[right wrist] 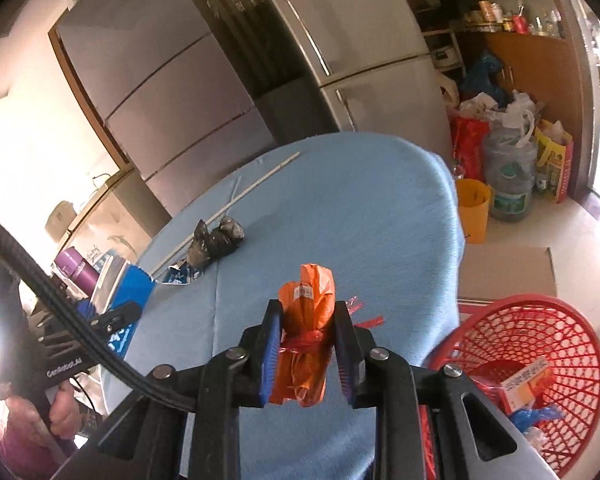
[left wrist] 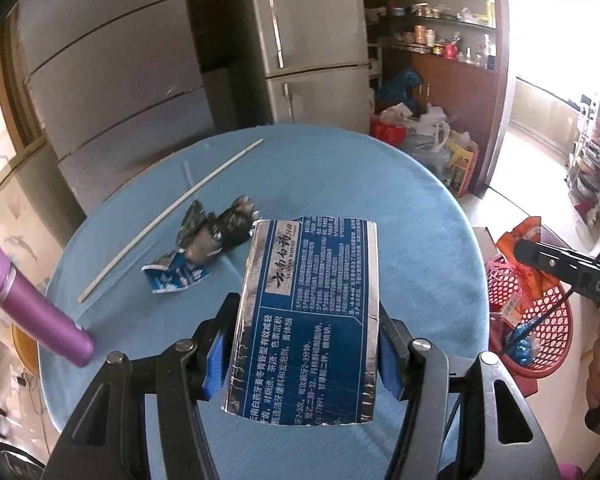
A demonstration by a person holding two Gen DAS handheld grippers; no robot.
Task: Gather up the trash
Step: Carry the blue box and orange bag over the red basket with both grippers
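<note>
My left gripper [left wrist: 306, 344] is shut on a flattened blue and silver toothpaste box [left wrist: 308, 320], held above the round blue table [left wrist: 380, 184]. My right gripper [right wrist: 306, 356] is shut on a crumpled orange wrapper [right wrist: 306, 320] tied with red string, above the table's right side. A red mesh basket [right wrist: 540, 364] with some trash stands to the right, below the table edge; it also shows in the left wrist view [left wrist: 540, 320]. On the table lie a crumpled dark foil wrapper [left wrist: 220, 228], a torn blue wrapper [left wrist: 176, 276] and a long thin stick [left wrist: 168, 220].
A purple flask [left wrist: 32, 308] lies at the table's left edge. Refrigerators [left wrist: 308, 40] stand behind the table. Bags, a water jug [right wrist: 508, 176] and a yellow bin [right wrist: 474, 208] crowd the floor at the right, with a cardboard box [right wrist: 508, 272] beside the basket.
</note>
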